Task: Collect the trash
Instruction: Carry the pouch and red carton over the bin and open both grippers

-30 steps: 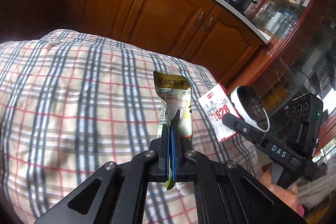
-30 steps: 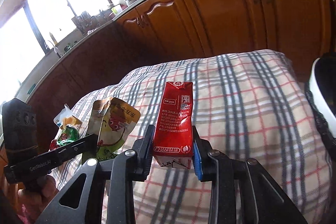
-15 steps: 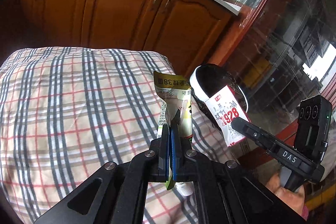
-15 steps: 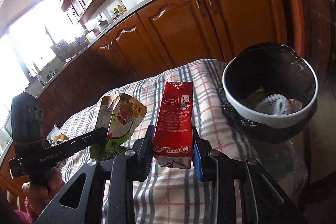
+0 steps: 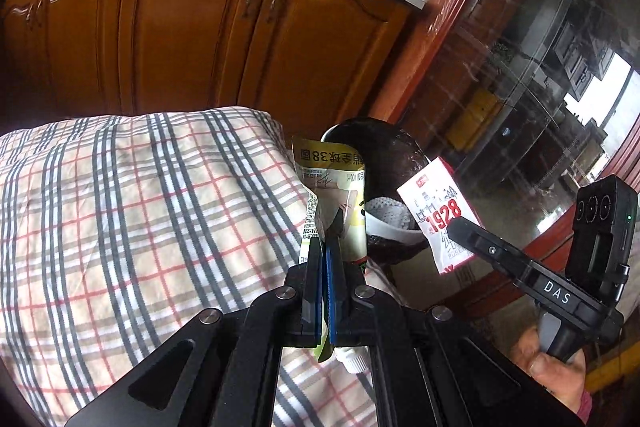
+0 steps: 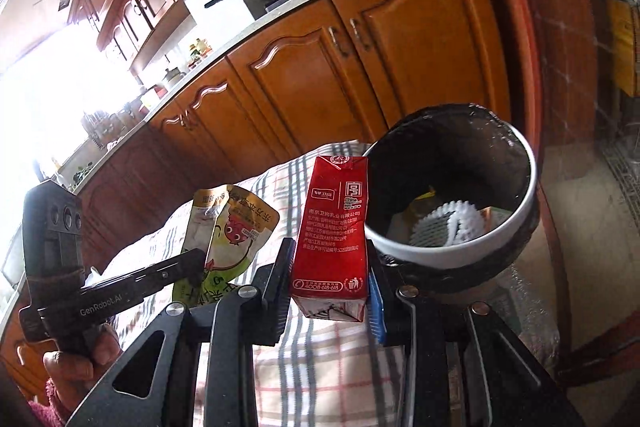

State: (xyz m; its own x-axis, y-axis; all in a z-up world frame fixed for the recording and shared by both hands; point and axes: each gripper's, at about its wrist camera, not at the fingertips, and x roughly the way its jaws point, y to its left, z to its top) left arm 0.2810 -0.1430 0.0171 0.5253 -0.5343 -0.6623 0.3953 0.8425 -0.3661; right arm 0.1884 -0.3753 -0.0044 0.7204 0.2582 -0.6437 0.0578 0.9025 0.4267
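Two items of trash in hand, one per claw, and both now brought to the bin.

Change noted: a second ago we had only the checked tablecloth (image 5: 132, 227) under both claws, with the bin (image 6: 516, 223) at the very edge of the right-hand view. Now the bin, white-rimmed with a dark liner, fills the right of that view, just beyond the carton, and in the left-hand view it sits directly behind the pouch. We judge the carry nearly over and the drop to be next (neither item looks to be squarely above the opening yet).

Left claw (image 5: 324, 247): jaws fully closed, pinching the yellow-and-white drink pouch (image 5: 336, 183) by its lower part; the pouch stands upright above the fingertips, its cap hanging below.

Right claw (image 6: 332, 287): jaws partly open, pressed on either side of the red milk carton (image 6: 332, 227), which stands upright between them, near the bin's rim.

Bin contents: a white ribbed paper case (image 6: 448, 227) and a scrap of yellow (little else can be made out).

Surroundings: wooden cupboards (image 5: 192, 39) behind the table.
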